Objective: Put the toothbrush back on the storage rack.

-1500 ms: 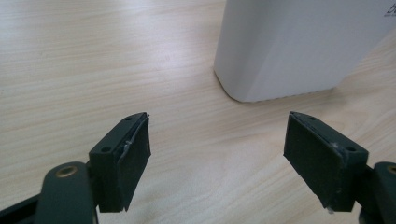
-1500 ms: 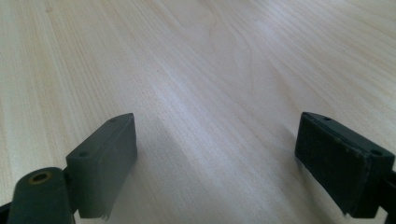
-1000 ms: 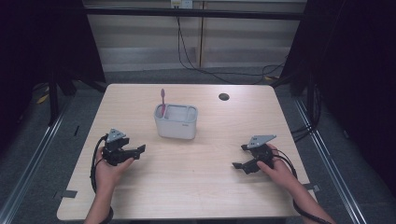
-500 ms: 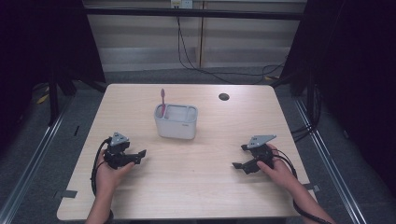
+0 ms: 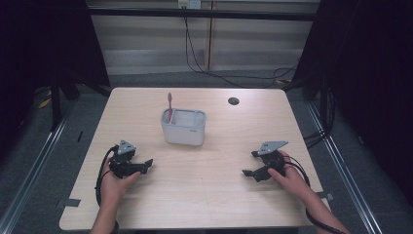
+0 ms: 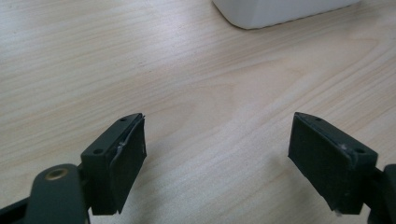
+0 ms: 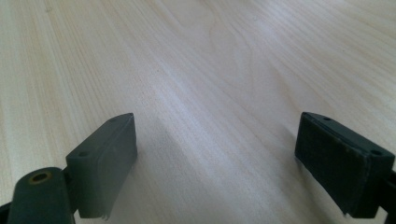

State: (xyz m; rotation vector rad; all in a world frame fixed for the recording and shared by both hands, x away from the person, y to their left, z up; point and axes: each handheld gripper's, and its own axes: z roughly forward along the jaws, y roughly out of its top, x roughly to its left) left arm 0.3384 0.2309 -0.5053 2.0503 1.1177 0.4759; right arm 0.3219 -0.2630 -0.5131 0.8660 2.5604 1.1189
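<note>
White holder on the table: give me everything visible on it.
The white rectangular plastic-looking holder stands upright on the light wooden table, near the middle and toward the far edge. It has rounded corners, an open top and what looks like an inner divider. A pink toothbrush stands upright in its left end, head above the rim. No gripper touches it. The left gripper view catches its lower corner ahead of the open jaws.
</note>
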